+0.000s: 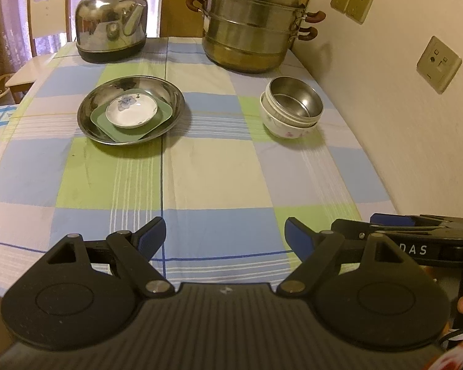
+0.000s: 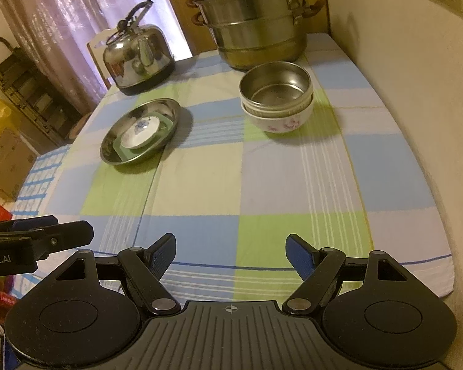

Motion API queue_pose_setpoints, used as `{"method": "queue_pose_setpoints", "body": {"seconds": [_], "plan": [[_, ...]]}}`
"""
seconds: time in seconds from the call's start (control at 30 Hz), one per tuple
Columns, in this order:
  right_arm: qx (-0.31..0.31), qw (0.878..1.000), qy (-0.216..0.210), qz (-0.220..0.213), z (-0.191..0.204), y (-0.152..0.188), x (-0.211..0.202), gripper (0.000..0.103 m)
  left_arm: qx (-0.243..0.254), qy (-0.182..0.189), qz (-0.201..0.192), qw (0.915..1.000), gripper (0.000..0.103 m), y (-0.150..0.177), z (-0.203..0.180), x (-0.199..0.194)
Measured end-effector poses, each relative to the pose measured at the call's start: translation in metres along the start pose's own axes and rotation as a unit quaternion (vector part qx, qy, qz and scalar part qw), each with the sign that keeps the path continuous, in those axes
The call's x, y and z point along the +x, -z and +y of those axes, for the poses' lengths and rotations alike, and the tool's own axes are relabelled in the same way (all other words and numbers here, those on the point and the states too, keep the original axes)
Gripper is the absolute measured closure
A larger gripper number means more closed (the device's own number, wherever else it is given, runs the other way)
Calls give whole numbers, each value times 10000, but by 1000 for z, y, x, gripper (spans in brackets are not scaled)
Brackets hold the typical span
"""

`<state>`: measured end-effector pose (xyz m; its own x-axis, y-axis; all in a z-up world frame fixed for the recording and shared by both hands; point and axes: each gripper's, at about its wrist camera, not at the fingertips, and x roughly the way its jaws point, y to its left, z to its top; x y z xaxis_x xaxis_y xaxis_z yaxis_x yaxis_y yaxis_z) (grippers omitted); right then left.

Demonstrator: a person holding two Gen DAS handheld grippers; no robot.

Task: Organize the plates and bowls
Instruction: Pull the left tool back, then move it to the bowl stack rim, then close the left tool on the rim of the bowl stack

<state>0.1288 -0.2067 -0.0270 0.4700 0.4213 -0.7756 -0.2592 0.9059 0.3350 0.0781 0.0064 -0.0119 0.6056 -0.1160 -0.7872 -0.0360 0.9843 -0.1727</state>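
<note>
A round steel plate (image 1: 89,123) lies on the checked tablecloth at middle left, holding a green square plate (image 1: 103,126) with a small white floral dish (image 1: 131,111) on top. At right, a steel bowl (image 1: 296,98) sits nested in a white floral bowl (image 1: 285,131). The same stacks show in the right wrist view: the steel plate (image 2: 114,154), the steel bowl (image 2: 274,84), the floral bowl (image 2: 281,123). My left gripper (image 1: 225,237) is open and empty over the table's near edge. My right gripper (image 2: 230,252) is open and empty beside it.
A steel kettle (image 1: 111,27) and a tall stacked steamer pot (image 1: 253,24) stand at the table's far end. A wall with sockets (image 1: 438,64) runs along the right. A chair (image 1: 47,15) stands at far left. The right gripper's side (image 1: 416,240) shows by the left one.
</note>
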Motion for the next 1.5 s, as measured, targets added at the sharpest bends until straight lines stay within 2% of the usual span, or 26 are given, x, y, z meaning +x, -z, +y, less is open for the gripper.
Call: {"method": "queue_pose_setpoints", "body": {"seconds": [0.3, 0.53, 0.77, 1.03, 1.17, 1.3, 1.37, 1.5], "plan": [[257, 9994, 206, 69, -2, -14, 20, 25, 236, 179, 76, 9995, 20, -25, 11, 24], [638, 9967, 511, -24, -15, -37, 38, 25, 586, 498, 176, 9969, 21, -59, 13, 58], [1009, 9898, 923, -390, -40, -73, 51, 25, 1040, 835, 143, 9910, 23, -104, -6, 103], [1193, 9841, 1062, -773, -67, -122, 72, 26, 1216, 1121, -27, 9862, 27, -155, -36, 154], [1169, 9840, 1088, -797, -80, -145, 89, 26, 1228, 1036, 52, 9870, 34, -172, -43, 184], [1229, 9846, 1076, -617, -94, -162, 110, 27, 1190, 987, 193, 9878, 38, -185, -47, 210], [1219, 9853, 1069, -538, -100, -167, 119, 33, 1193, 952, 239, 9880, 38, -190, -50, 219], [1200, 9861, 1075, -395, -107, -177, 136, 38, 1195, 896, 377, 9881, 39, -196, -54, 237]]}}
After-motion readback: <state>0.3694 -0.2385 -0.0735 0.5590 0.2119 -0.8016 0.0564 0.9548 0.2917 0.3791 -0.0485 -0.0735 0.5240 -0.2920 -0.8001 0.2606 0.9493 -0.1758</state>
